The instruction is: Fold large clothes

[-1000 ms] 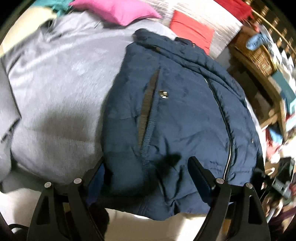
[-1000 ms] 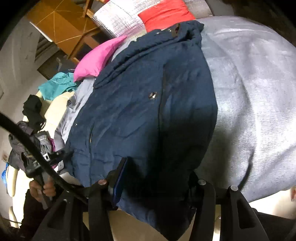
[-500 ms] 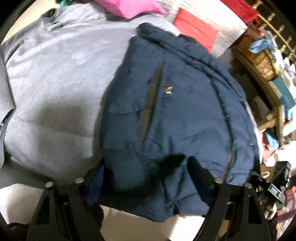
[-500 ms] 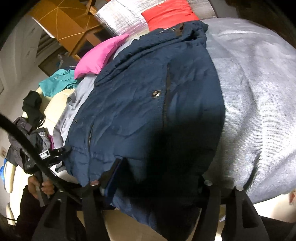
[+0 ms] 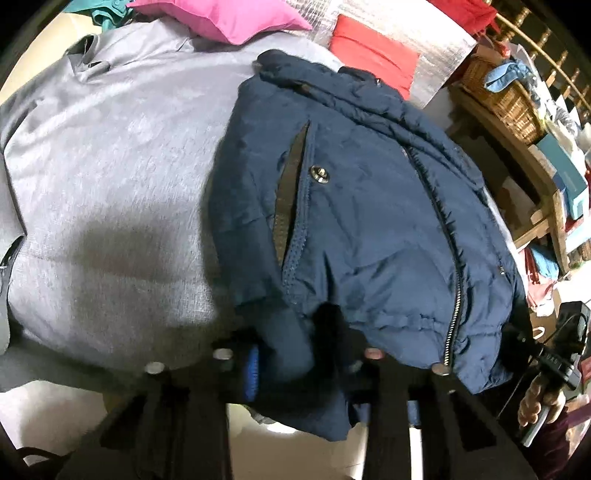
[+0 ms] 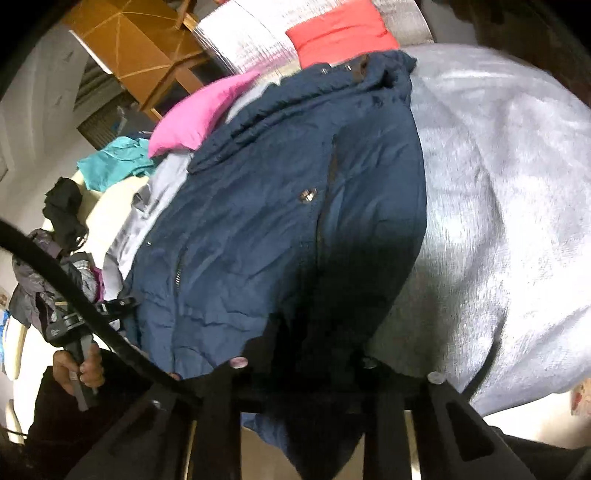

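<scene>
Now, grip, left: my left gripper (image 5: pixel 295 362) has its fingers closed in on the near hem of the navy jacket (image 5: pixel 369 206), with a bunched fold of fabric pinched between them.
Grip, right: my right gripper (image 6: pixel 301 363) sits at the same hem further along; the jaws look drawn in around dark cloth, but shadow hides the contact, so I cannot tell for certain that it pinches.
Jacket position: it lies spread on the grey blanket (image 5: pixel 110 166), collar towards the red cushion (image 5: pixel 373 62) and pink cushion (image 5: pixel 229 18), hem hanging over the near bed edge.
Stage, as I judge it: the bottom hem is taken up, ready to be carried towards the collar for a fold.
Risk, uneven hold: if the right side holds less cloth than the left, I expect the hem to skew and the fold to land crooked.
Risk, slip: the shell looks slick and puffy, so a thin pinch may slide out mid-lift.
Risk, snagging: the open zipper (image 5: pixel 456 273) could catch the blanket and drag it along.
Risk, cable: a black cable (image 6: pixel 74 291) crosses the right view and could foul the lift.
</scene>
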